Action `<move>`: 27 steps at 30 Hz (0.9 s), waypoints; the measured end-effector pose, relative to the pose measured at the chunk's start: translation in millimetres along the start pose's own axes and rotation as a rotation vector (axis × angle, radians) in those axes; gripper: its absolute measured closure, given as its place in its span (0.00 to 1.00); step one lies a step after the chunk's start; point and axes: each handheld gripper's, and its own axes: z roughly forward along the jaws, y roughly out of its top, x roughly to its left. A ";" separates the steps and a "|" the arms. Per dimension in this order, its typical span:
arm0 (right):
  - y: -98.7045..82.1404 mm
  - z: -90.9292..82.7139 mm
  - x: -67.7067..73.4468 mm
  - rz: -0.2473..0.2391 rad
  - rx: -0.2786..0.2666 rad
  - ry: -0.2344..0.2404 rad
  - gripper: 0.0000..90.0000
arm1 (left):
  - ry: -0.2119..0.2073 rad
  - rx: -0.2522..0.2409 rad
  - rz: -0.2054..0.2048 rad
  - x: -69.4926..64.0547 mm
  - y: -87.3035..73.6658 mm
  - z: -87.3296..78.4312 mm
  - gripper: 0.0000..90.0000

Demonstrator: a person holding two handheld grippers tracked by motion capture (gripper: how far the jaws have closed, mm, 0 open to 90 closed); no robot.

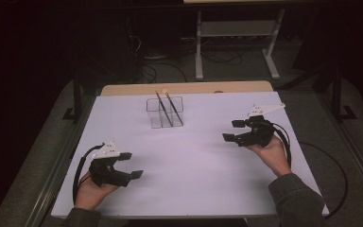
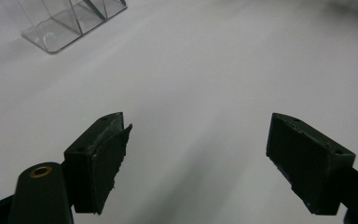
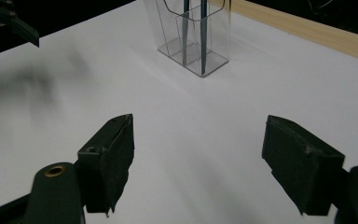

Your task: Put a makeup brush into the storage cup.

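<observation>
Holder [image 1: 165, 112] stands apart; both tongs gape wide, empty.

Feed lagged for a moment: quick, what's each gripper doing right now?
Left gripper: open, nothing between its jaws.
Right gripper: open, nothing between its jaws.

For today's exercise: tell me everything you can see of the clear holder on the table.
The clear holder looks like transparent plastic, box-shaped, split by inner walls into compartments. It stands upright on the white table, towards the far edge, midway between the hands. Two dark brushes with pale tops lean inside, sticking out above its rim. Nothing else touches it.
</observation>
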 end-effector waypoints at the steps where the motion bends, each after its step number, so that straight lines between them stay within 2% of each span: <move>1: -0.7 -0.4 0.4 0.002 -0.001 0.000 0.26 | 0.001 0.000 -0.003 0.0 -0.1 0.0 0.21; 13: -12.5 -3.0 3.5 0.023 0.003 0.005 0.26 | 0.005 0.008 0.008 1.9 0.0 -1.5 0.20; 27: -19.0 -7.0 7.7 0.026 0.001 0.001 0.24 | 0.005 -0.002 -0.017 1.8 -0.5 -2.3 0.20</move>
